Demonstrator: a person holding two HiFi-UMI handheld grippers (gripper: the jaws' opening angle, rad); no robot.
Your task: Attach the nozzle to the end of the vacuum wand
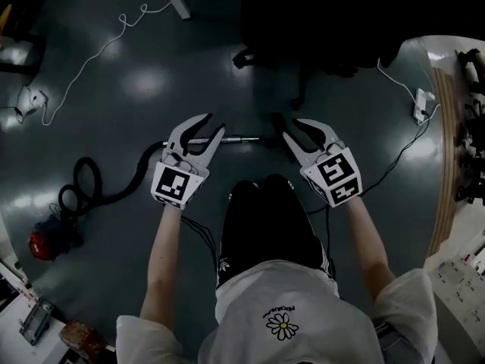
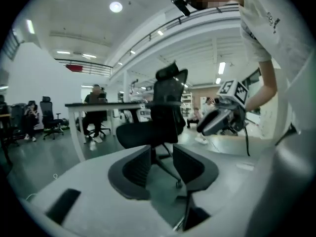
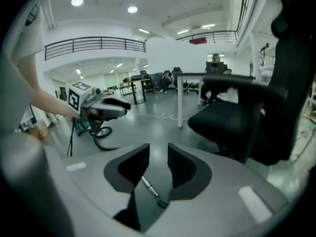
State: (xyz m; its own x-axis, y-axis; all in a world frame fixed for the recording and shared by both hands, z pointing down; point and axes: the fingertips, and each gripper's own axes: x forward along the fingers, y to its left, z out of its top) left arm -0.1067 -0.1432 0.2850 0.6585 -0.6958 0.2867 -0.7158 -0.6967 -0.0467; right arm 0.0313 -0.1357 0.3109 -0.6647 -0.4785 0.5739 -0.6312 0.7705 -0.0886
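Note:
A silver vacuum wand (image 1: 227,139) lies on the dark floor in front of the person, joined to a black hose (image 1: 87,184) that loops left to a red vacuum body (image 1: 42,243). My left gripper (image 1: 214,123) hovers over the wand's middle, open and empty. My right gripper (image 1: 291,128) hangs just right of the wand's end, also open with nothing between its pads. In the right gripper view the wand's end (image 3: 148,185) shows through the gap, and a small dark piece (image 3: 162,204) lies beside it; I cannot tell whether this is the nozzle.
A black office chair (image 1: 303,21) stands just beyond the wand and fills the left gripper view (image 2: 165,107). A white cable (image 1: 98,51) snakes over the floor at the far left. A plug block (image 1: 420,105) and a workbench edge (image 1: 447,142) are on the right.

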